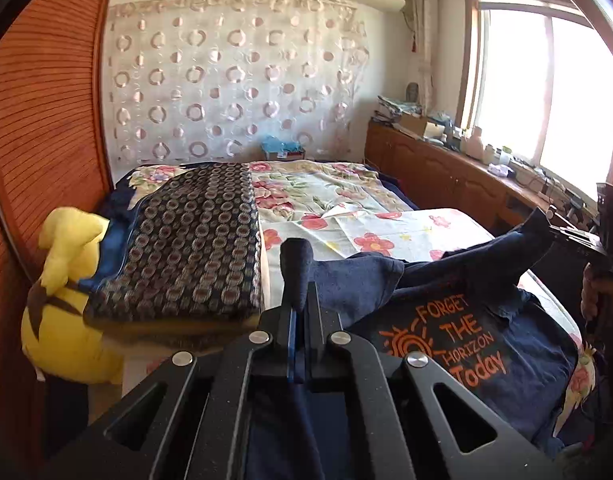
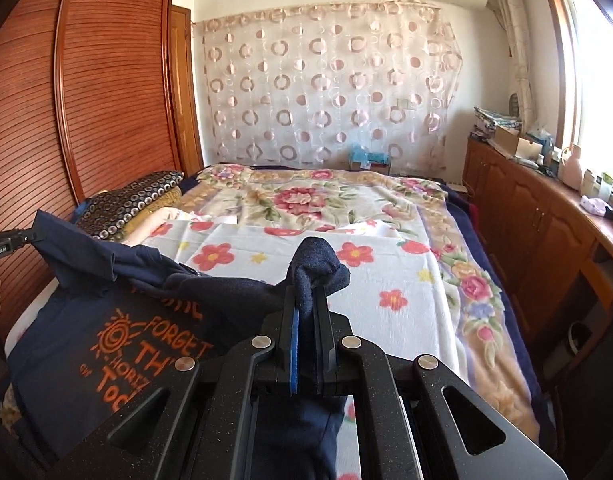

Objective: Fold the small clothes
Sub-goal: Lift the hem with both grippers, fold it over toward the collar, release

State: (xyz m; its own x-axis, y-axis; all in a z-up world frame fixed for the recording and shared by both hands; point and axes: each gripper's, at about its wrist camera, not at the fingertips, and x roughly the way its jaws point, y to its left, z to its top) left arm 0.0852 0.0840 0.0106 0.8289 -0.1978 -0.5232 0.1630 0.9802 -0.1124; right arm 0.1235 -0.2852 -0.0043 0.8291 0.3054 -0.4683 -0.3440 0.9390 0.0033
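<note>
The navy T-shirt, printed side up, lies at the near edge of the bed, and each tool has a pinch of it: the left gripper has its jaws clamped on one bunched corner, the right gripper likewise on another. This looks like the lift-and-spread step before a fold. Next, both corners need drawing apart evenly, so the cloth lies flat on the flowered sheet.

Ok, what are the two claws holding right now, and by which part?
Both hold the navy T-shirt: the left claw and the right claw each pinch a bunched edge; which part cannot be told.
</note>
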